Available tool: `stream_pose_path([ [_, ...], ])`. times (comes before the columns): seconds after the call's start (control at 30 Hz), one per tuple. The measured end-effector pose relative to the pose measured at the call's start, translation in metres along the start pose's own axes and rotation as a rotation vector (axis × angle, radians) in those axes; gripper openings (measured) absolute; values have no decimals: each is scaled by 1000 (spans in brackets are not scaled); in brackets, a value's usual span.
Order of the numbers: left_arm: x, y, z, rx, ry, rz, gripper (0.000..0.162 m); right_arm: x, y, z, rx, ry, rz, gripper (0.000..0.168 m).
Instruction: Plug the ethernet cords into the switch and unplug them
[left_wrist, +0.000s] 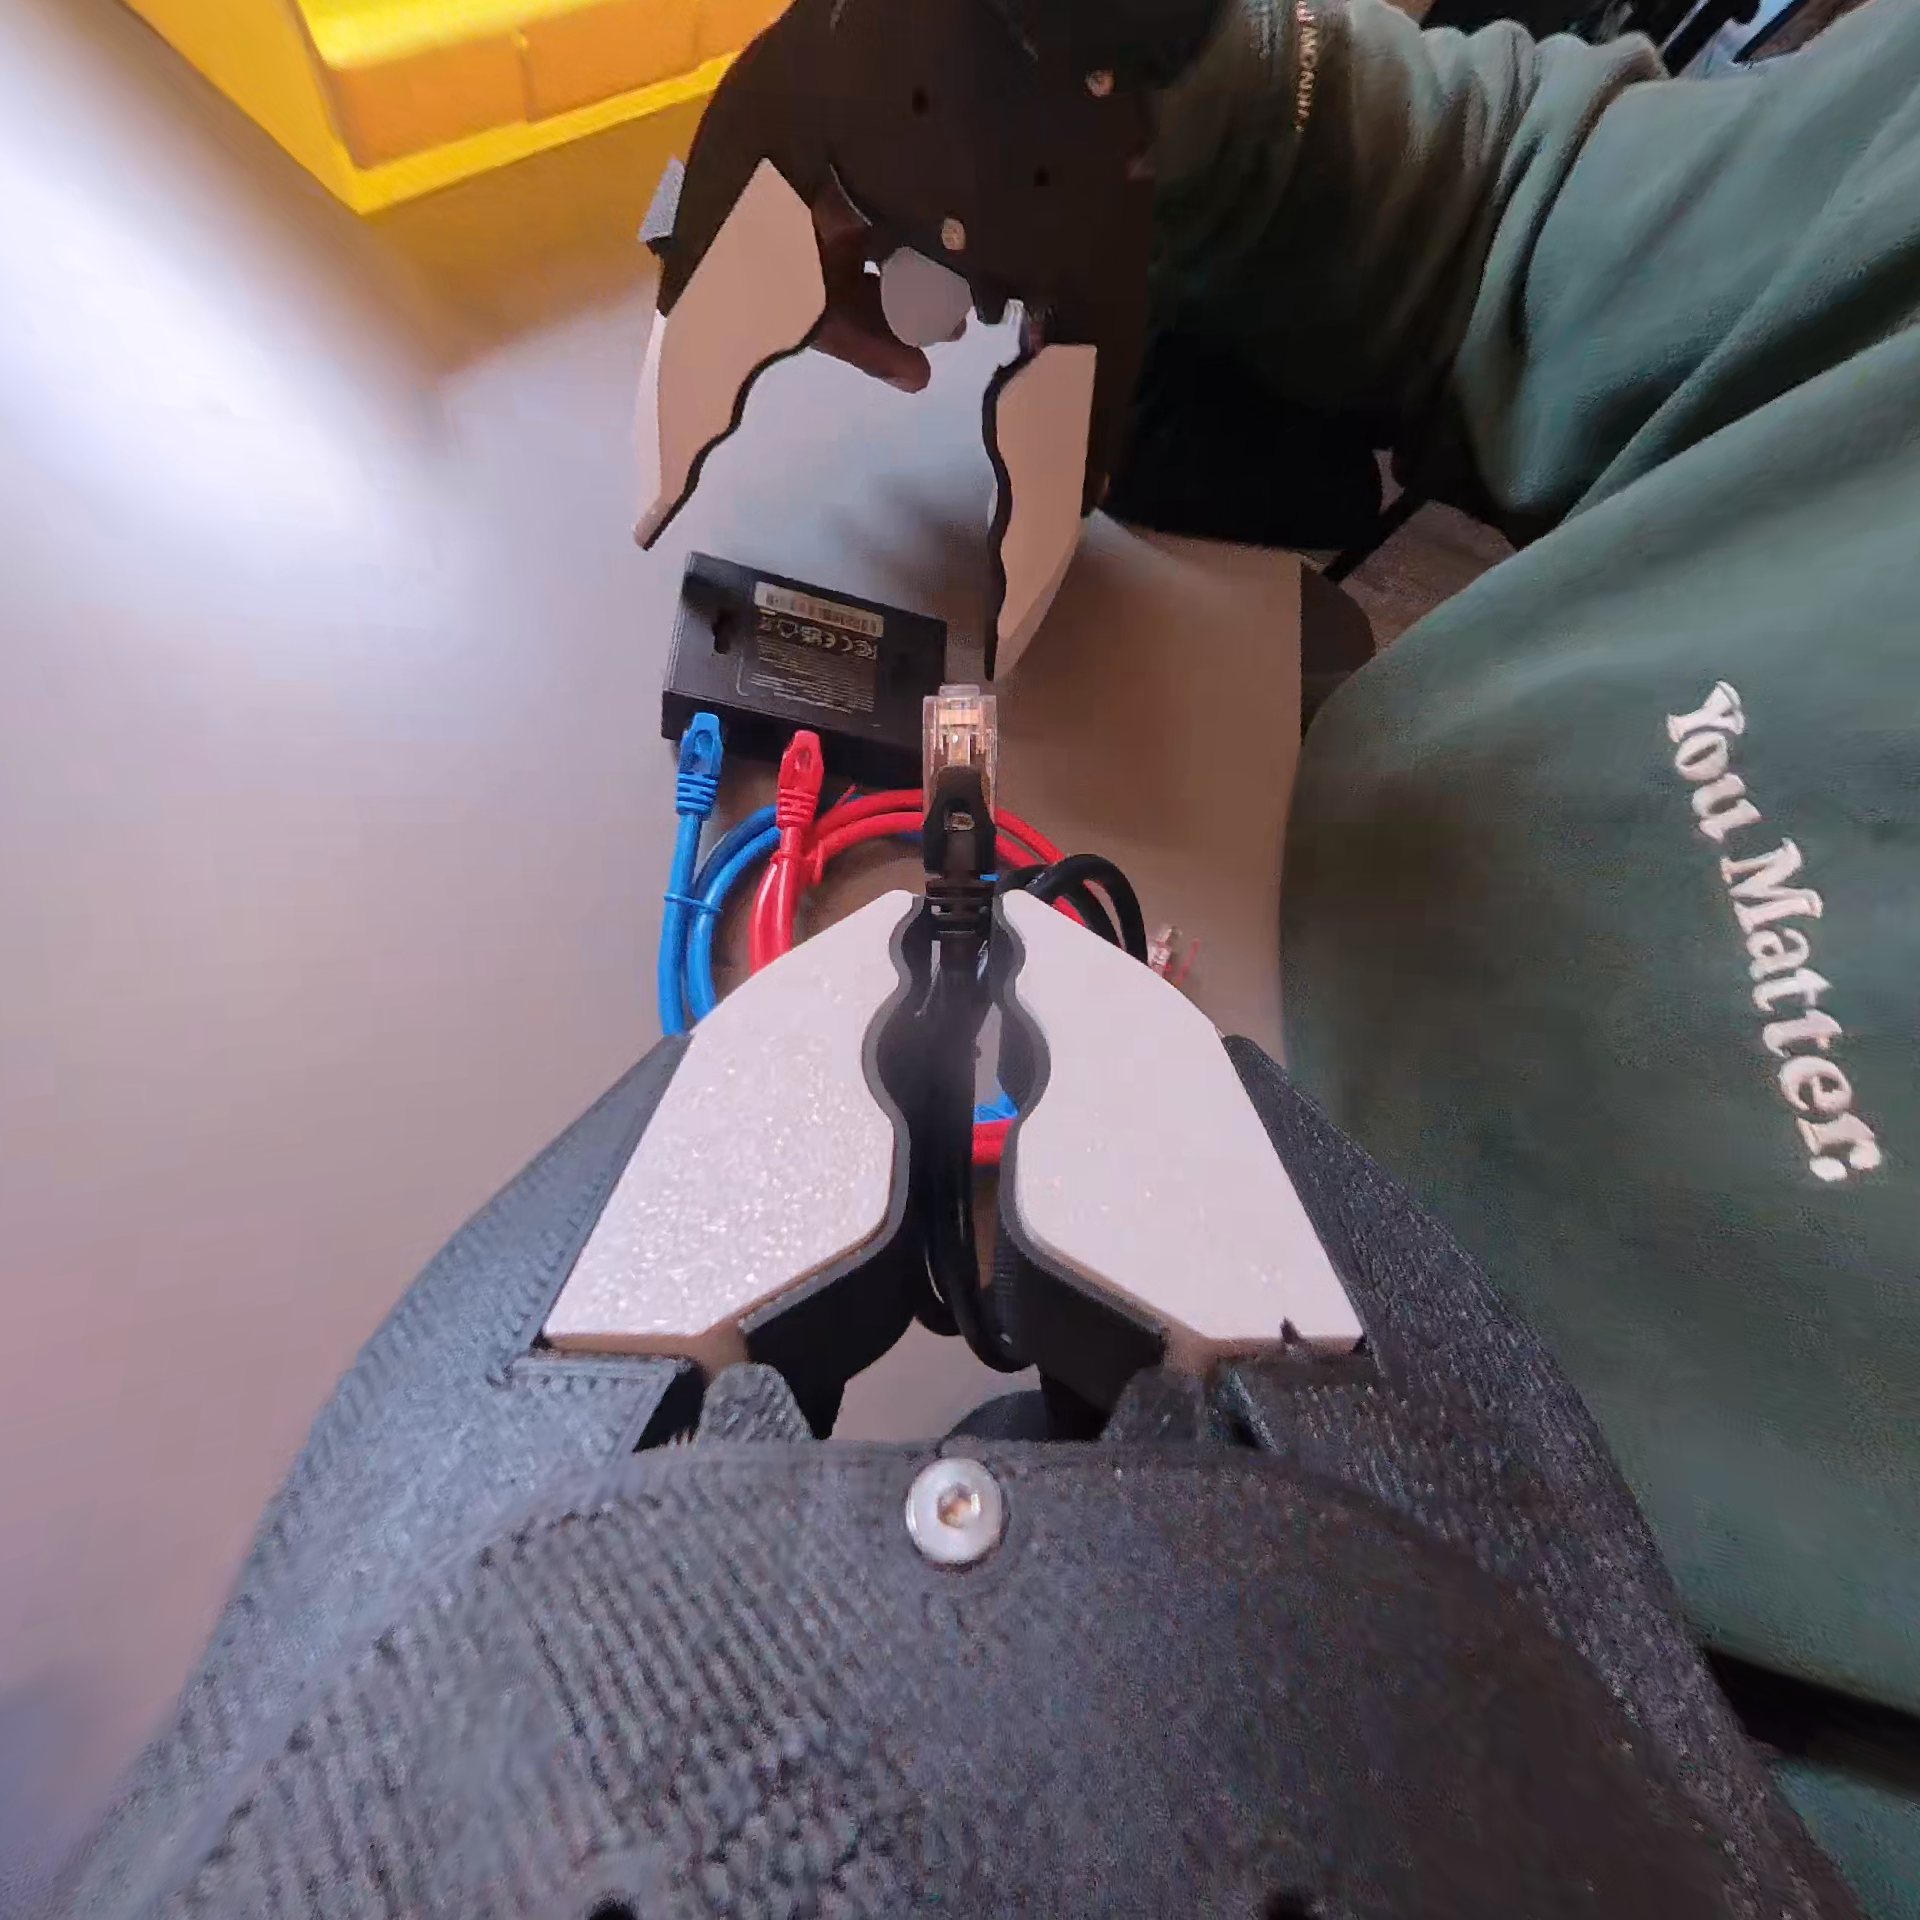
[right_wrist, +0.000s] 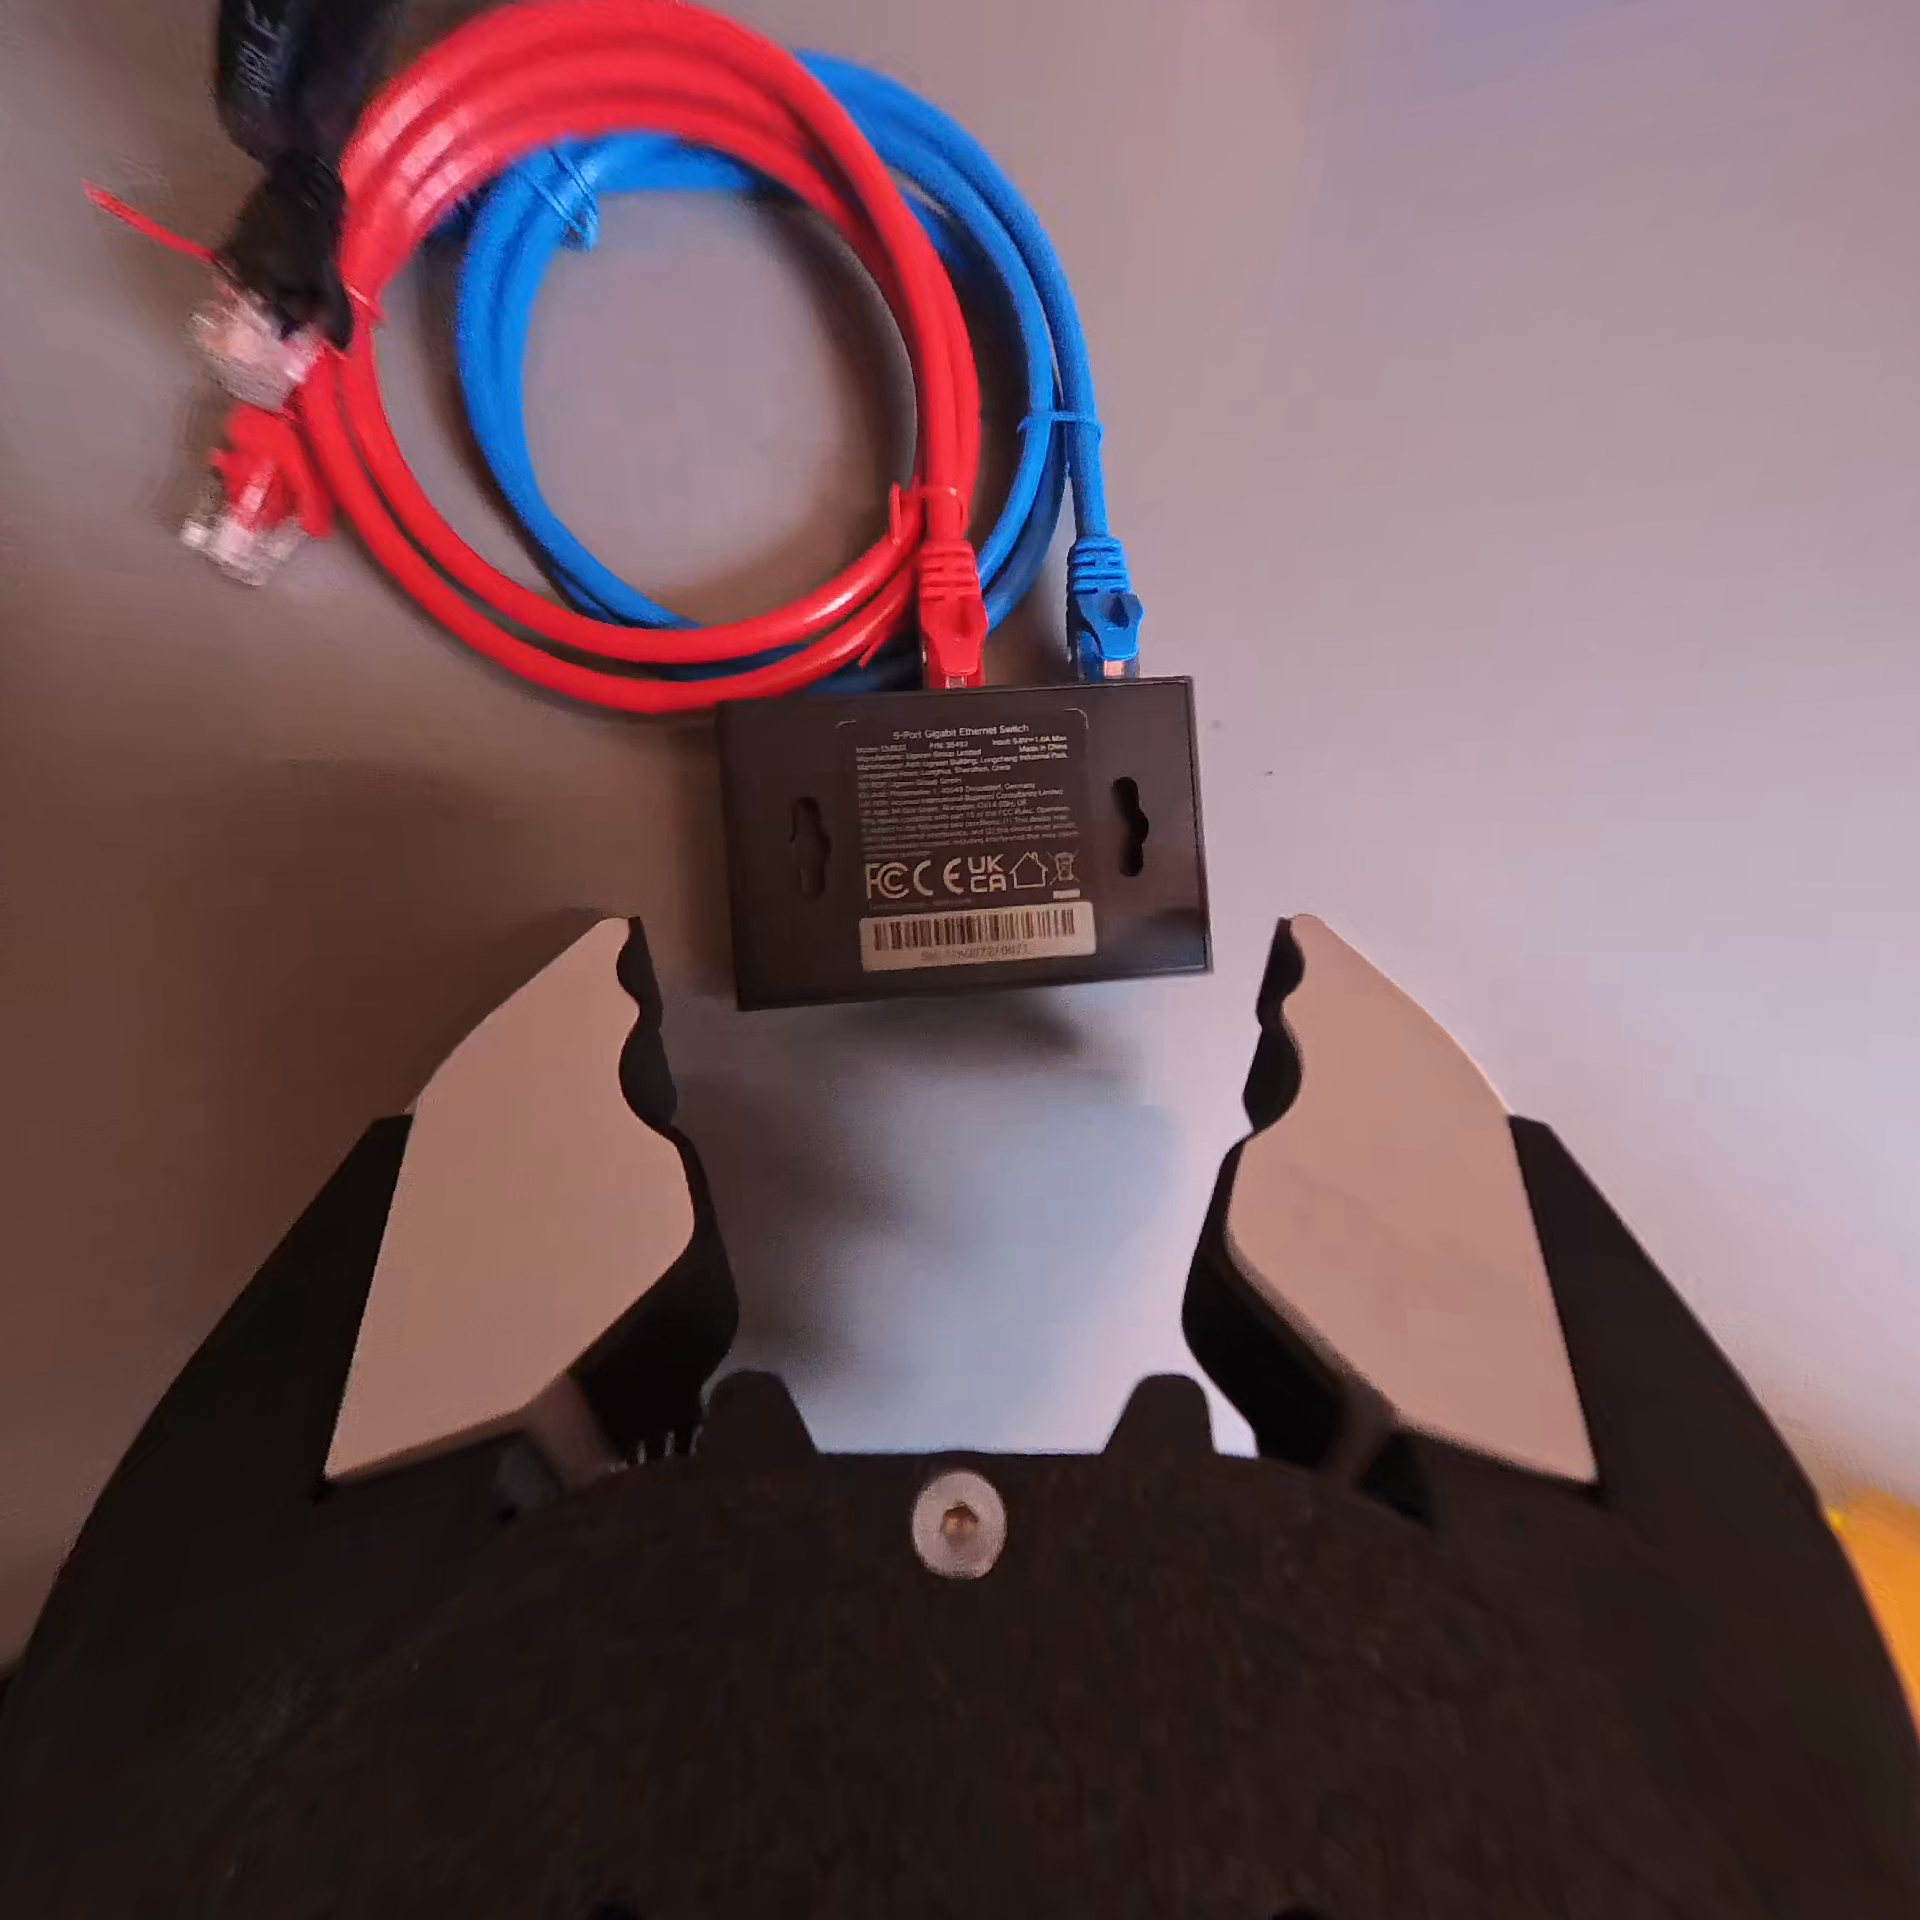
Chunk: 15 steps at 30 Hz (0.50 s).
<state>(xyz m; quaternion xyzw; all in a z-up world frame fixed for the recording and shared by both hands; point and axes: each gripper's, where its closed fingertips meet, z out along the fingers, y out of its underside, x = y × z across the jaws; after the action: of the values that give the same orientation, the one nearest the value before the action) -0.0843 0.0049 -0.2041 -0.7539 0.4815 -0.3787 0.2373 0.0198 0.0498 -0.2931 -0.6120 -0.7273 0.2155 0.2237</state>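
Left wrist view: left gripper (left_wrist: 958, 914) pinches the black cord (left_wrist: 954, 831) just short of the switch (left_wrist: 805, 665) mid-worktop, right gripper (right_wrist: 961, 971) spread behind it — best brace the switch, square the plug, push straight.

Switch (right_wrist: 966, 842) ports hidden; loose plugs (right_wrist: 244, 436) blurred at left; yellow bin (left_wrist: 436, 83) cut by top edge.

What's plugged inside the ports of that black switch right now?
The red plug and blue plug sit in the switch. Their tips are hidden inside; the other ports face away.
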Motion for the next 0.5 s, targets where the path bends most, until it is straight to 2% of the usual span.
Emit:
stream_pose_path([
  [0.03,-5,1,5,-7,13,-19,11,1,2,6,-28,0,-19,111],
  [0.17,-20,9,33,-66,49,-68,11,0,-1,22,-47,-45,-50,105],
  [0.3,-29,22,53,-148,13,-84,11,-2,-4,25,-52,-66,-80,100],
  [0.5,-32,38,65,-349,-84,-65,11,-11,-17,22,12,-193,81,100],
])
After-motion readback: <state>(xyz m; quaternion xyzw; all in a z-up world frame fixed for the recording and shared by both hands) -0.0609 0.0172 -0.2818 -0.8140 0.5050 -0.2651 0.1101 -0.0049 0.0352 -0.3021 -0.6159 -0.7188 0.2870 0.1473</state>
